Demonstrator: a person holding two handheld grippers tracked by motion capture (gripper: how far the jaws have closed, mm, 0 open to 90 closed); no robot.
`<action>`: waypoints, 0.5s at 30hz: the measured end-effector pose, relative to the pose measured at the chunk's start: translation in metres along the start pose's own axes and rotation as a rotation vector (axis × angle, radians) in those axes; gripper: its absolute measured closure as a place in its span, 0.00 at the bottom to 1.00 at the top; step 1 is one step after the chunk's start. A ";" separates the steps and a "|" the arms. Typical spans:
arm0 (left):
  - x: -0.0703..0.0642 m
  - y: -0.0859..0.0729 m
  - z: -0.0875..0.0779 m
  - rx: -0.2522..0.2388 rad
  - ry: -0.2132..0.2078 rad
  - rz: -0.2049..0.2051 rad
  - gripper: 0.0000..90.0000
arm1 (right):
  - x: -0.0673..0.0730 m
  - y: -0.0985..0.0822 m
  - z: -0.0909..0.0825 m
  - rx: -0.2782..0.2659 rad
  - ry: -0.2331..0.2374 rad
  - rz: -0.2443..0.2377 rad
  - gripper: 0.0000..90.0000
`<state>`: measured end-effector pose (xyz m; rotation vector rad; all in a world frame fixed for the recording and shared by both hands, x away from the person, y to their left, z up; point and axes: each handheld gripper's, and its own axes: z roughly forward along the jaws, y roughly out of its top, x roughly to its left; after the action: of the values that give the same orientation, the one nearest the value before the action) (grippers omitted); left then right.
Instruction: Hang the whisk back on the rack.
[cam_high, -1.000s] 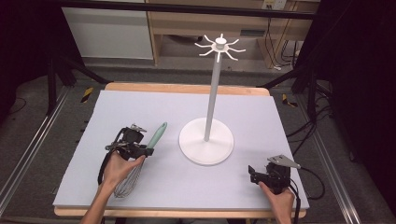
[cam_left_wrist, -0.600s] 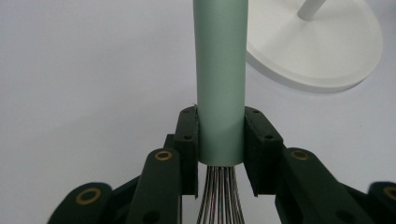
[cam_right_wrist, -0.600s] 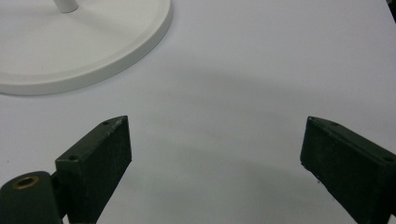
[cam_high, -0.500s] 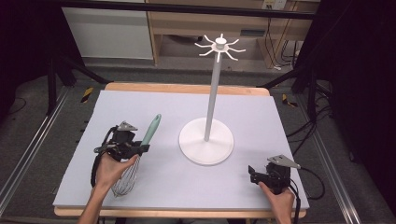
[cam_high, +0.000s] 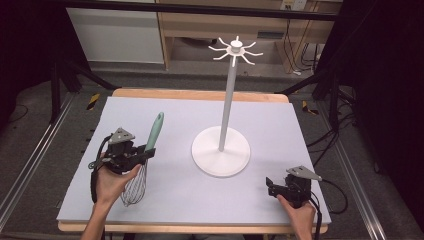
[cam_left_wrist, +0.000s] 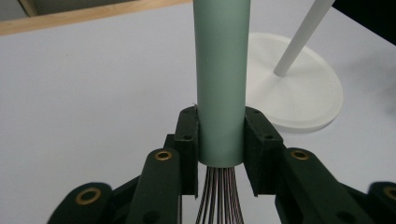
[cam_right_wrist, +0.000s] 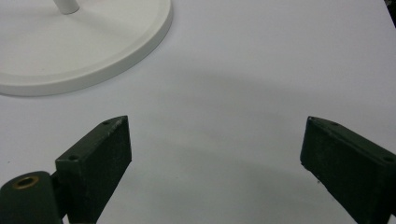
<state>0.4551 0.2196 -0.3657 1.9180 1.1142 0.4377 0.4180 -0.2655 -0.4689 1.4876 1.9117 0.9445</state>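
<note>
The left gripper (cam_high: 142, 154) has its fingers (cam_left_wrist: 188, 140) clenched on the whisk (cam_high: 145, 155), gripping the pale green handle just above the point where the wires leave it. The whisk is held near the left edge of the surface (cam_high: 175, 115), handle tilted up and away toward the far edge, wire head (cam_high: 134, 187) low over the near-left area. In the left gripper view both pads press flat against the handle's sides. The white hook stand (cam_high: 221, 150) sits at the middle of the surface, well apart from the whisk. The right gripper (cam_high: 272, 186) rests by the near-right corner, its fingers (cam_right_wrist: 100, 158) released and spread wide over bare surface.
</note>
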 end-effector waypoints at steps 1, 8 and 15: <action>0.000 0.000 -0.001 -0.011 -0.001 0.001 0.76 | 0.000 0.000 0.000 0.000 0.000 0.000 0.10; -0.007 0.000 -0.007 -0.097 0.010 0.009 0.76 | 0.000 0.000 0.000 -0.005 -0.001 -0.004 0.10; -0.010 0.002 -0.014 -0.173 0.013 0.000 0.76 | 0.000 0.001 0.000 -0.009 0.000 -0.003 0.10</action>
<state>0.4416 0.2174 -0.3552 1.7665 1.0493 0.5298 0.4187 -0.2653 -0.4683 1.4789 1.9070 0.9501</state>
